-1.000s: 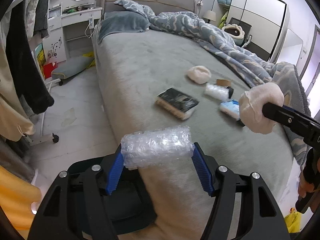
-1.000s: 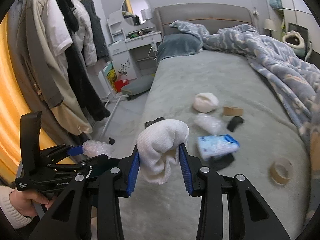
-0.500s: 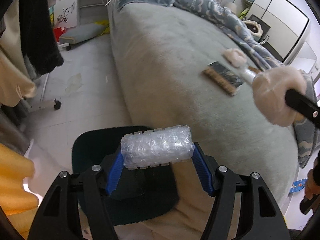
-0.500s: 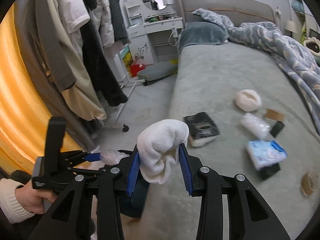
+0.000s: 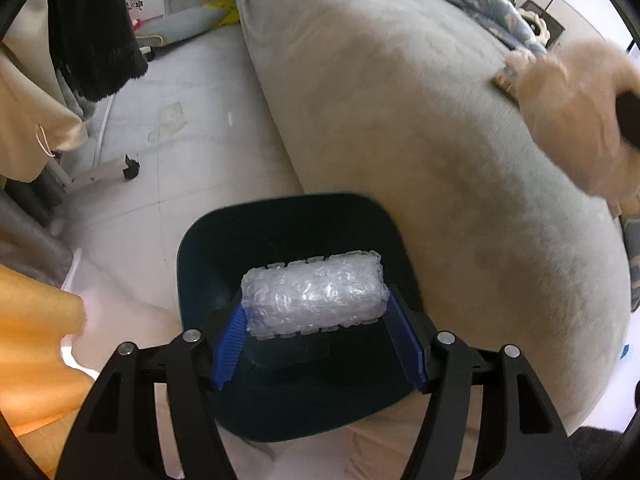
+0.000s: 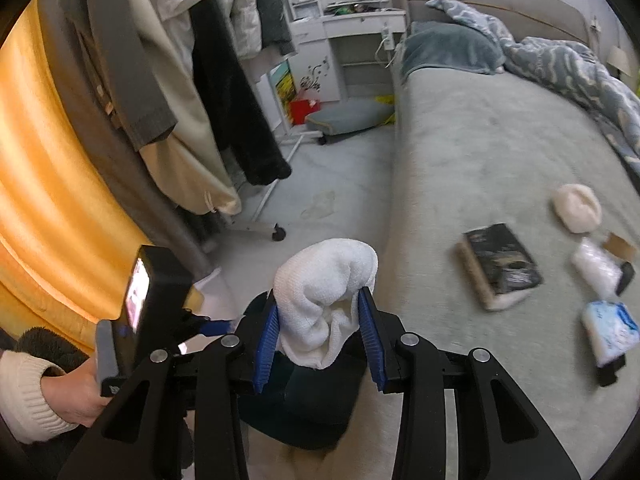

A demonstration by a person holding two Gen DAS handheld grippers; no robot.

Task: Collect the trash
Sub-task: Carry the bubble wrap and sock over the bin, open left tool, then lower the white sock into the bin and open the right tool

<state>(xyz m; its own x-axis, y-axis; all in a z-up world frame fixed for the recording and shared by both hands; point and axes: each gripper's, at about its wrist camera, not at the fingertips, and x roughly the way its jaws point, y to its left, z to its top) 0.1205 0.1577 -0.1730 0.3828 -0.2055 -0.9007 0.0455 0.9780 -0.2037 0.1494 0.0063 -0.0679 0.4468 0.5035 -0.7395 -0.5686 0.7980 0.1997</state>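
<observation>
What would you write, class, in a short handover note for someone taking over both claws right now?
Left claw: shut on a bubble wrap roll, held over the dark bin on the floor beside the bed.
Right claw: shut on a white sock, also above the bin.
Done: two items picked up, neither released.
Left: on the bed lie a book, a second sock, a clear wrap bundle and a tissue pack.
</observation>
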